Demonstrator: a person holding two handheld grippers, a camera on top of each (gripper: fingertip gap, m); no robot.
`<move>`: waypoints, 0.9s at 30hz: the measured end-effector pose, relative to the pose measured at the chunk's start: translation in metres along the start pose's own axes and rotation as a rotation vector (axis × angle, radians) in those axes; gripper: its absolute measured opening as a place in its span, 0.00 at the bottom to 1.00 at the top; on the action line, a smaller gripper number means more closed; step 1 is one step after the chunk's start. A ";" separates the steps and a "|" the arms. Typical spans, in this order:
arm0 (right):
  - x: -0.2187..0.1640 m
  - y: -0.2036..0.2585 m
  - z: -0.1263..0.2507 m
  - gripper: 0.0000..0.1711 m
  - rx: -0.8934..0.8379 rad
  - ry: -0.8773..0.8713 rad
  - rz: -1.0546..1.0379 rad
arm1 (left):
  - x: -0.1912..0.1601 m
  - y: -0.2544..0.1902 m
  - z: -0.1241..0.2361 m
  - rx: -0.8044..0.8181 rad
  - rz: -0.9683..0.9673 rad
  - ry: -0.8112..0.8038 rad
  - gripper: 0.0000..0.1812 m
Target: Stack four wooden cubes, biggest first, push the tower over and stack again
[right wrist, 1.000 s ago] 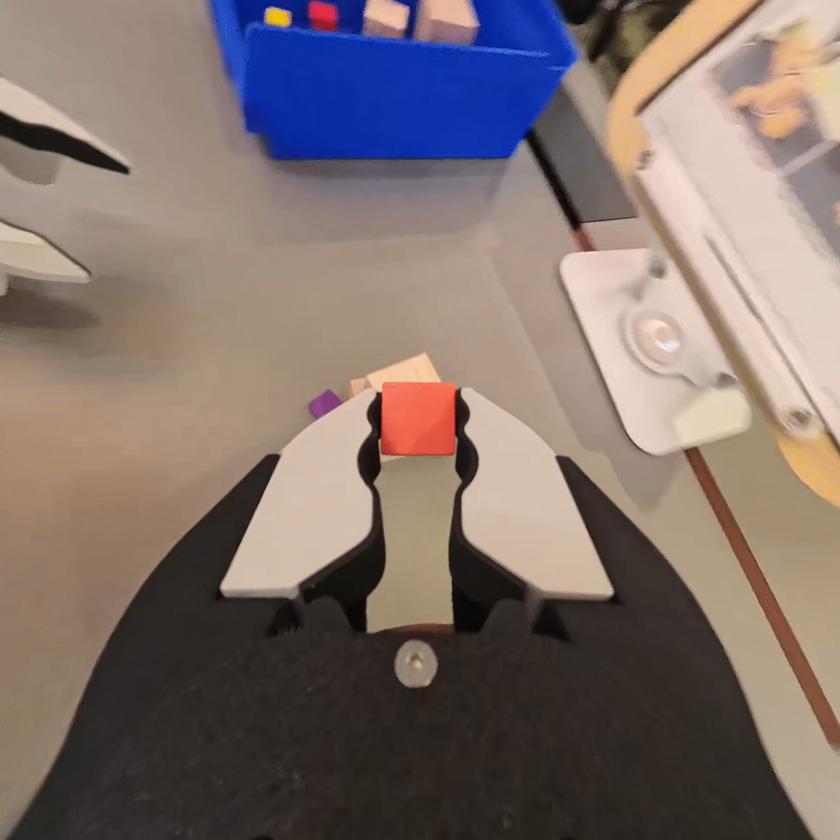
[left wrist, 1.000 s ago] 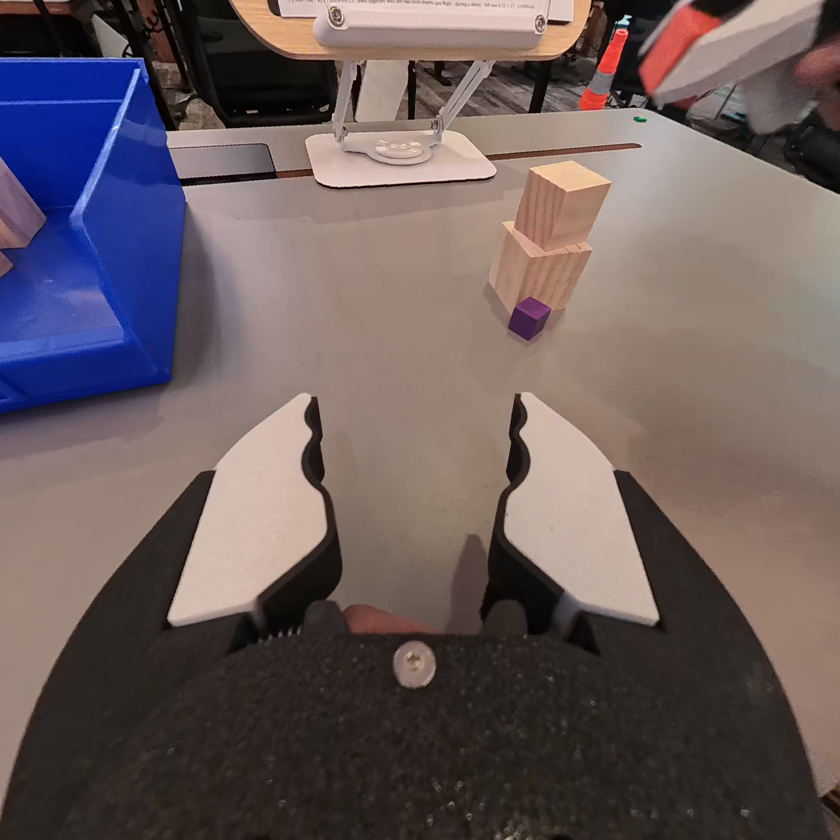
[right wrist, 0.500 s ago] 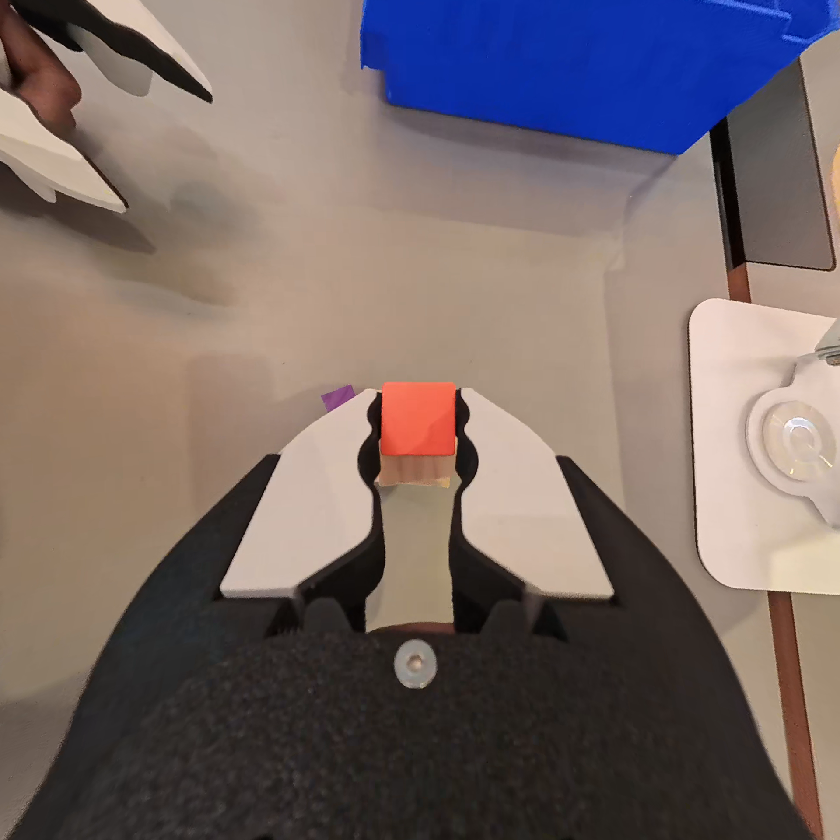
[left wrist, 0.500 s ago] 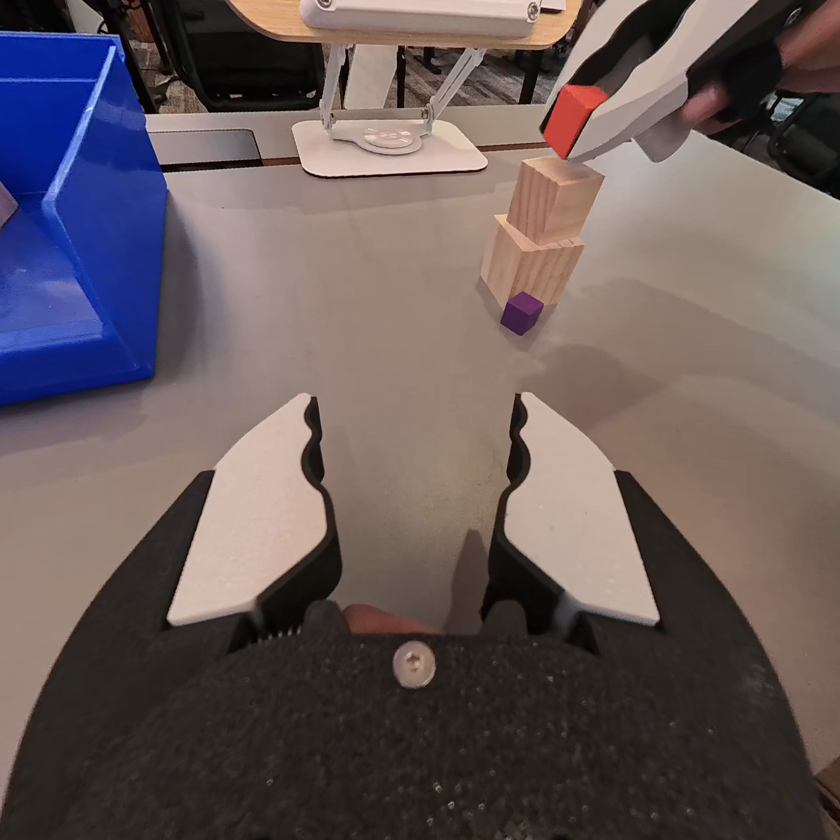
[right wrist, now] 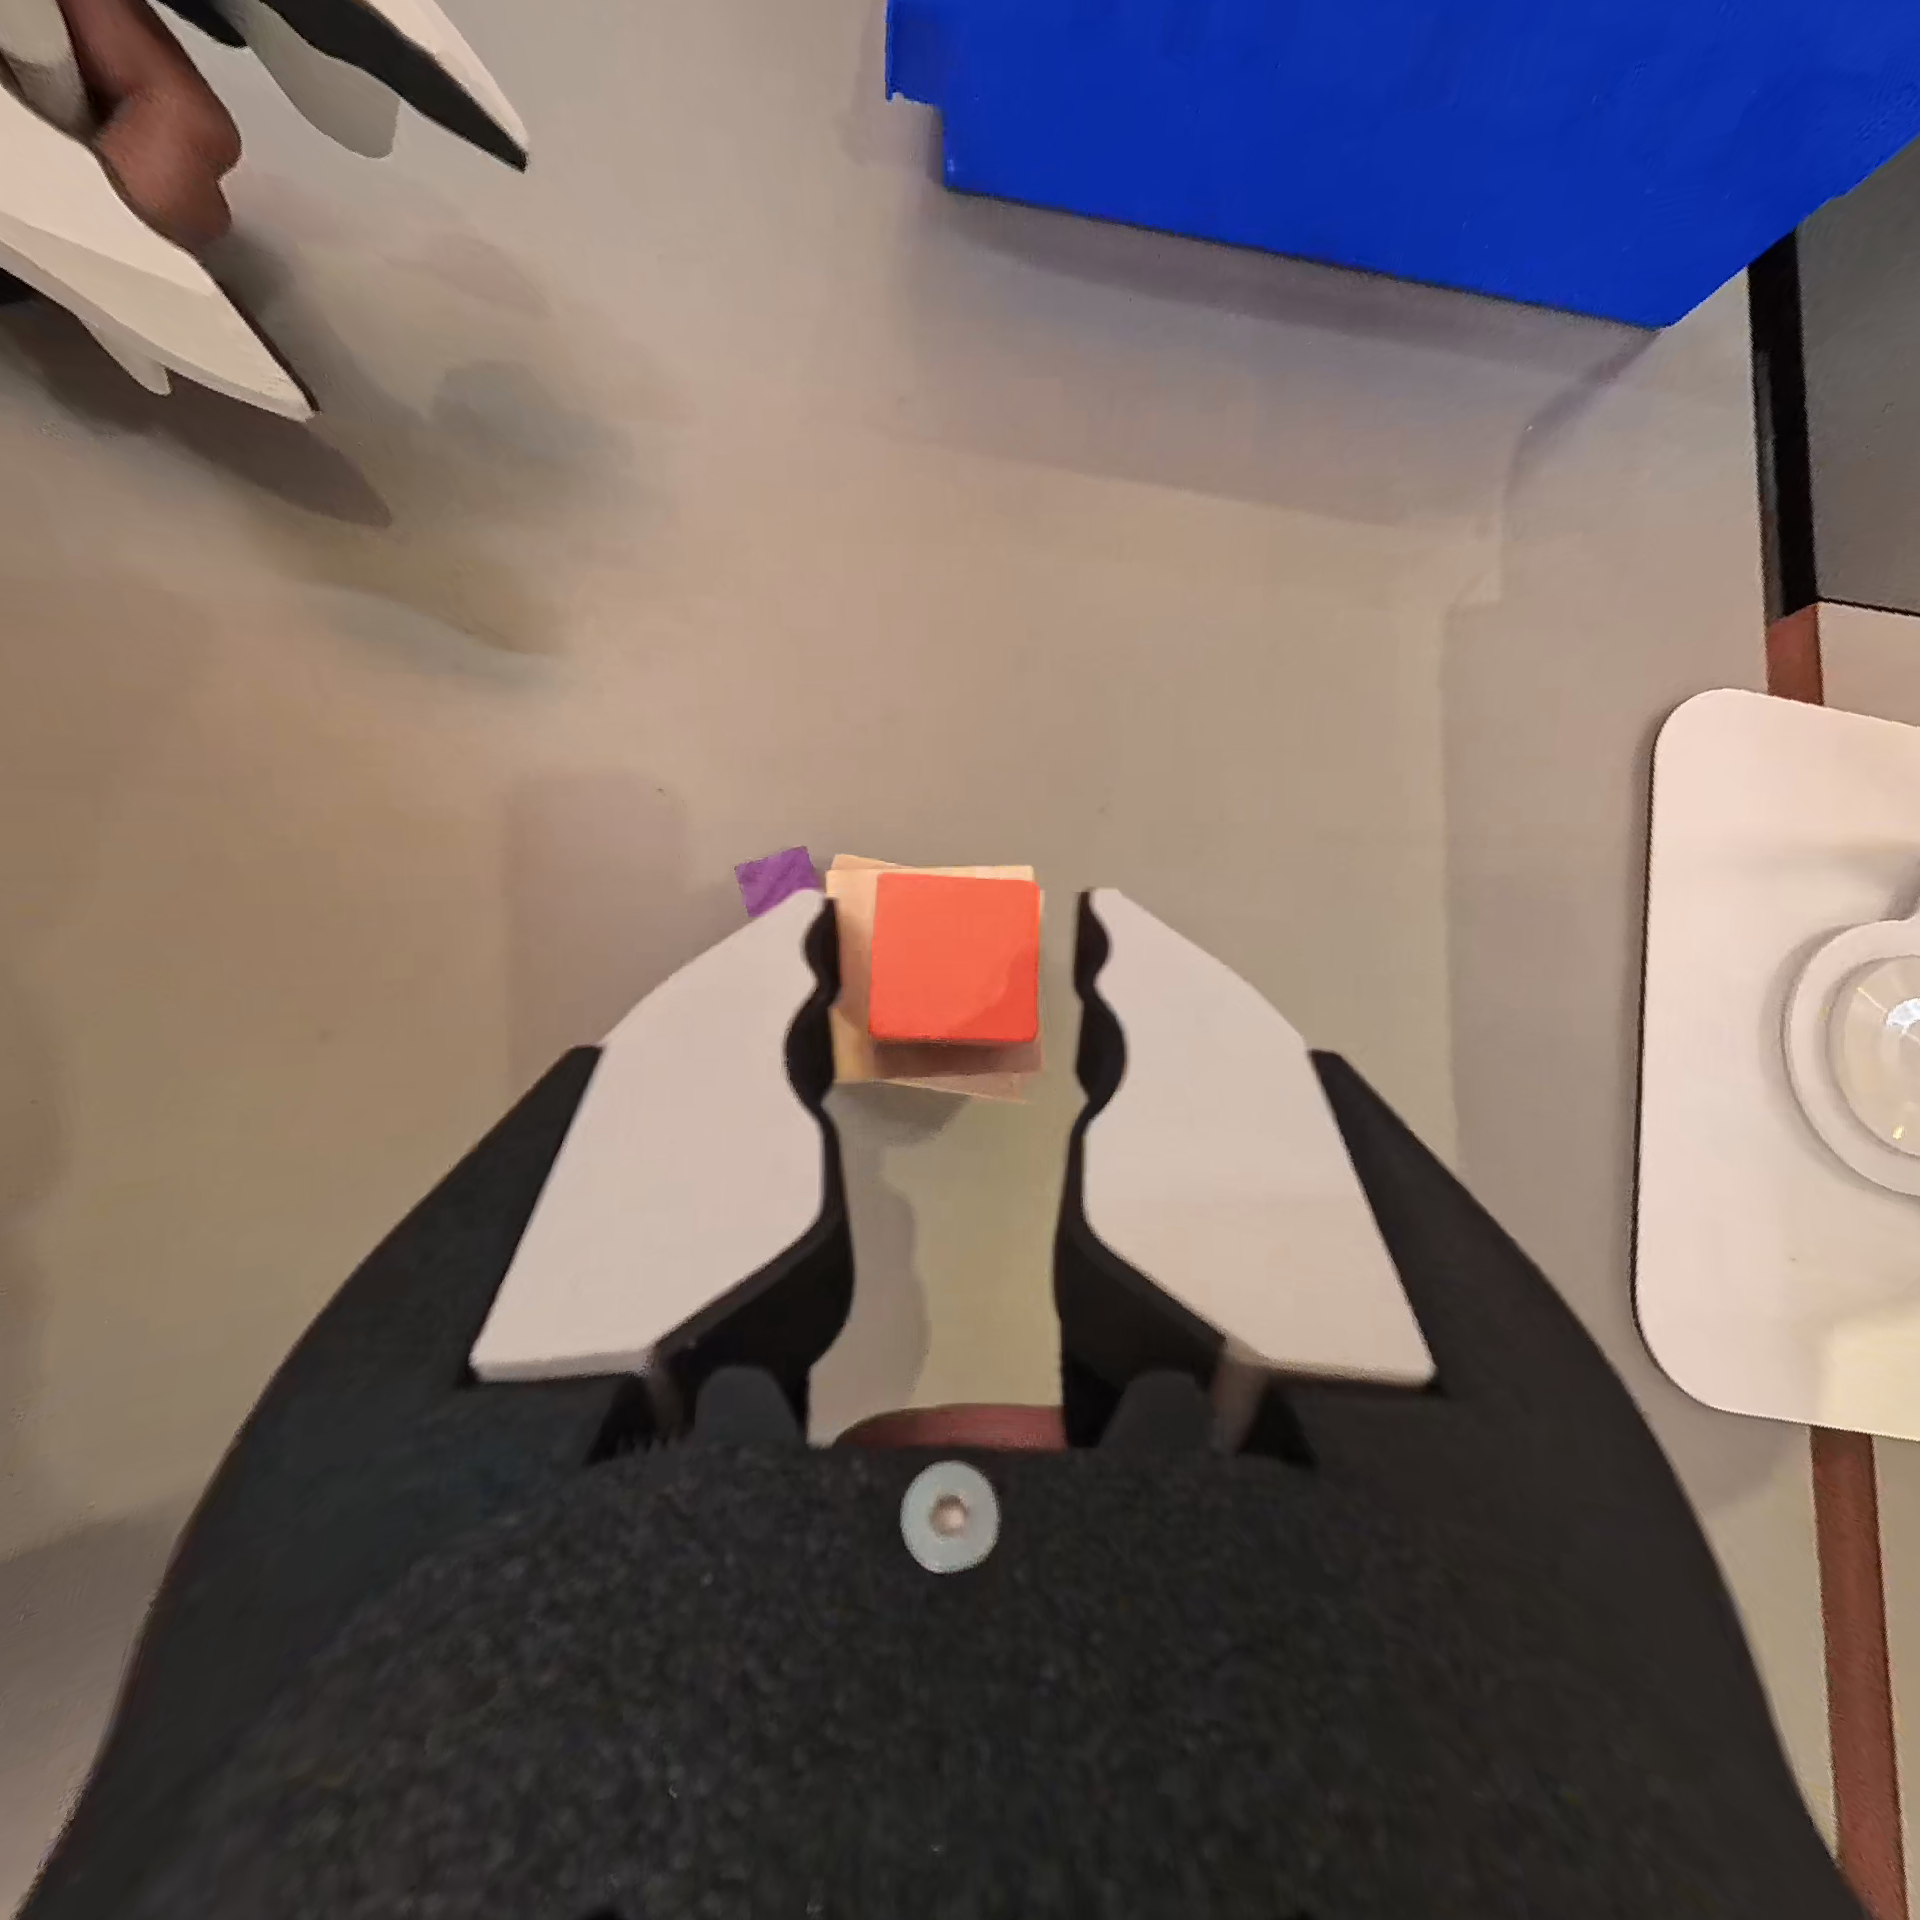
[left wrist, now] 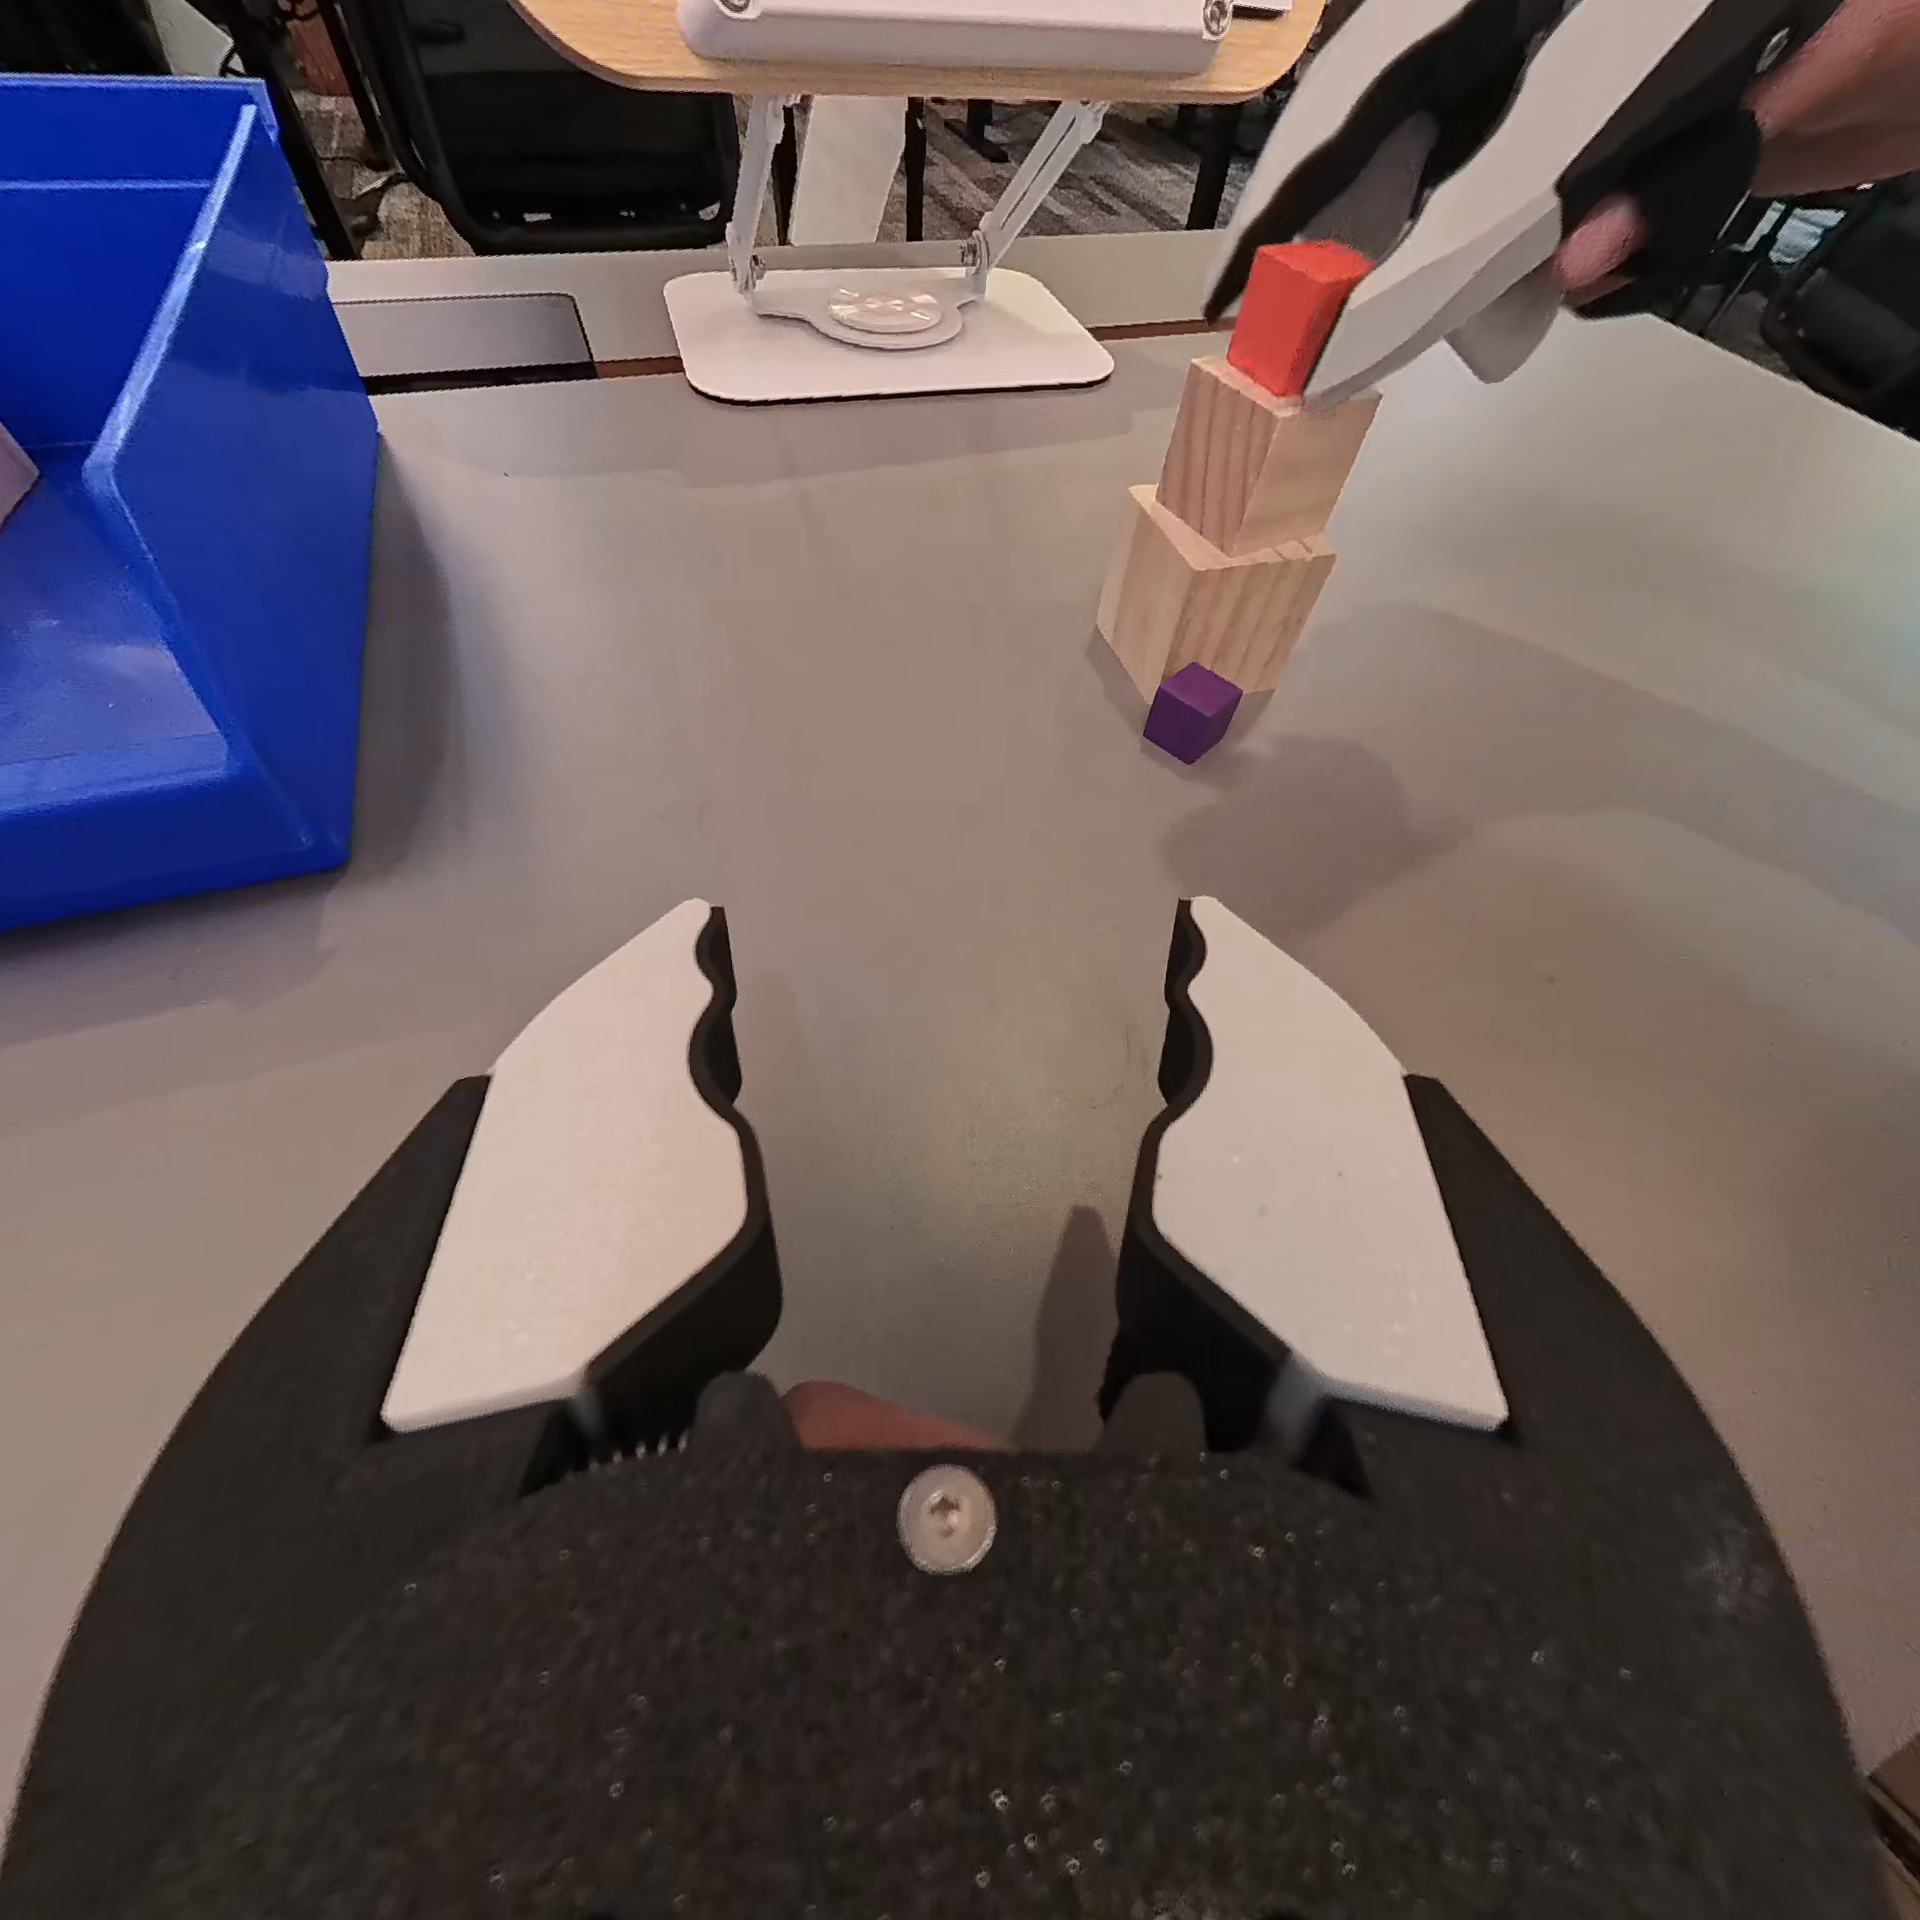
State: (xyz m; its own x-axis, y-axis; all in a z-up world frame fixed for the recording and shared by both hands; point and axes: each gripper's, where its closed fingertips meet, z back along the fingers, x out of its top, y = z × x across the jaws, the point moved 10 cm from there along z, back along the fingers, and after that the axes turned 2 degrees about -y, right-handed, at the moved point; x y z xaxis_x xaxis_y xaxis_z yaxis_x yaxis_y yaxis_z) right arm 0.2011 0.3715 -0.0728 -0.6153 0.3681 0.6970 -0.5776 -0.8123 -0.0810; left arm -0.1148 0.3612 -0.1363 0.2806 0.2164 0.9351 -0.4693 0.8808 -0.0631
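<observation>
Your right gripper (right wrist: 951,971) points straight down over the tower with its jaws parted; a narrow gap shows on each side of the red cube (right wrist: 954,958), so nothing is clamped. That red cube sits on top of the smaller plain wooden cube (left wrist: 1262,462), which sits turned a little on the larger plain wooden cube (left wrist: 1210,608). The lower fingertip of your right gripper, seen from the left wrist view, lies close against the red cube's side, just above the top of the smaller wooden cube.

A small purple cube (left wrist: 1192,713) rests on the grey table (left wrist: 831,675), touching or almost touching the foot of the larger wooden cube.

Your left gripper (left wrist: 948,997) hangs above bare table with its jaws wide and nothing between them, well apart from the tower. A blue bin (left wrist: 187,540) stands to its left. Beyond the tower, a white stand base (left wrist: 894,338) rests on the table.
</observation>
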 end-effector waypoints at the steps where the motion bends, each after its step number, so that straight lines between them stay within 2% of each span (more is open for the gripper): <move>1: 0.001 0.000 0.002 0.30 0.000 -0.019 -0.008 | 0.000 0.000 0.000 -0.001 0.001 0.001 0.44; 4: 0.007 0.003 0.021 0.31 -0.068 -0.067 0.000 | 0.000 0.000 0.000 -0.002 0.002 0.002 0.44; 6: 0.017 0.016 0.048 0.29 -0.200 -0.162 -0.002 | 0.000 0.001 0.000 0.001 0.000 0.000 0.44; 9: 0.026 0.066 0.080 0.27 -0.471 -0.363 -0.053 | 0.003 0.000 0.002 -0.008 0.005 -0.004 0.44; 12: 0.001 0.129 0.075 0.29 -0.808 -0.376 -0.212 | 0.006 -0.002 0.002 -0.031 -0.006 -0.006 0.44; 15: -0.040 0.180 0.054 0.33 -1.001 -0.273 -0.444 | 0.005 -0.005 0.000 -0.040 -0.037 0.010 0.44; 20: -0.081 0.224 0.025 0.45 -1.089 -0.133 -0.726 | 0.001 -0.014 -0.004 -0.101 -0.065 0.046 0.45; 23: -0.089 0.229 0.019 0.50 -1.062 -0.071 -0.772 | 0.001 -0.019 -0.004 -0.112 -0.079 0.061 0.45; 27: -0.091 0.229 0.019 0.52 -1.046 -0.076 -0.759 | -0.001 -0.024 -0.005 -0.141 -0.070 0.092 0.44</move>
State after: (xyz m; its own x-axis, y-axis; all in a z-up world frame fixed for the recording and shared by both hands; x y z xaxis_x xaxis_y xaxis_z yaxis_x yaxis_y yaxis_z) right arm 0.1356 0.1433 -0.1412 0.0606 0.5241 0.8495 -0.9310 0.3366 -0.1413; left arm -0.0993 0.3421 -0.1377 0.3868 0.1847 0.9035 -0.3255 0.9440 -0.0537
